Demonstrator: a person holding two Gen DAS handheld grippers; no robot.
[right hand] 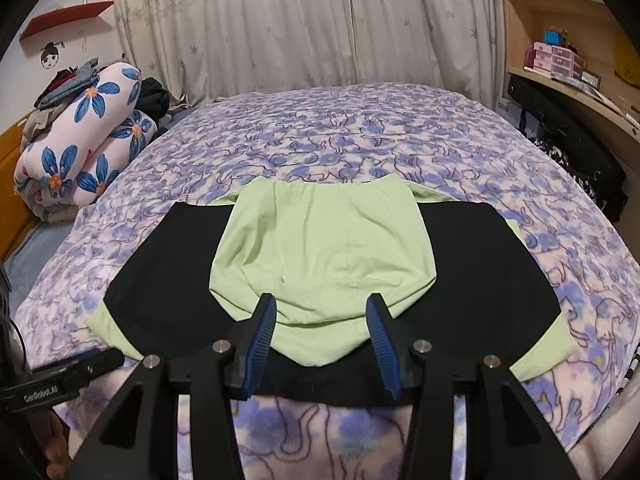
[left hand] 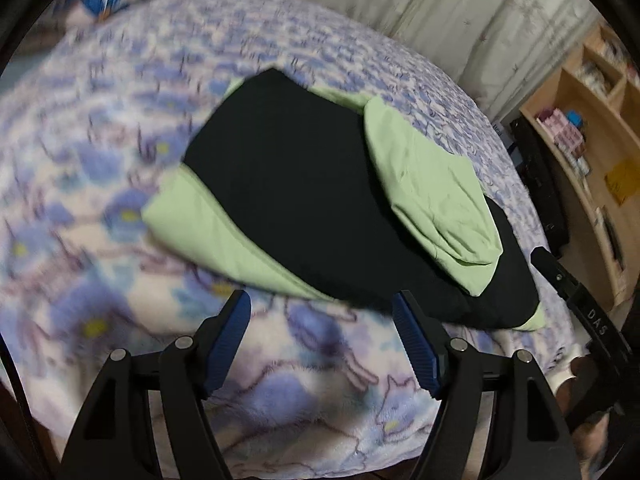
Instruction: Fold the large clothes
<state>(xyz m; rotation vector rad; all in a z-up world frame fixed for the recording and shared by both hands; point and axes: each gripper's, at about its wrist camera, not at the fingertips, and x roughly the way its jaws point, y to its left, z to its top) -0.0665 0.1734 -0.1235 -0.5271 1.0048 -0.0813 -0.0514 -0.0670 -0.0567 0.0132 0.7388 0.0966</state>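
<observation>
A black and light-green garment (right hand: 480, 264) lies flat on the flowered blanket (right hand: 360, 128), with its green hood (right hand: 324, 248) folded onto the black back. My right gripper (right hand: 320, 304) stands open just over the hood's near edge; green cloth shows between the blue pads (right hand: 262, 336), which do not press on it. In the left wrist view the same garment (left hand: 296, 184) lies slanted and the picture is blurred. My left gripper (left hand: 320, 300) is open above the blanket (left hand: 120, 120), at the garment's near edge, with nothing gripped.
A rolled floral quilt (right hand: 80, 140) with a pile of clothes (right hand: 68, 80) sits at the bed's far left. Curtains (right hand: 300, 20) hang behind the bed. Wooden shelves (right hand: 560, 40) and a black bag (right hand: 580, 152) stand along the right side.
</observation>
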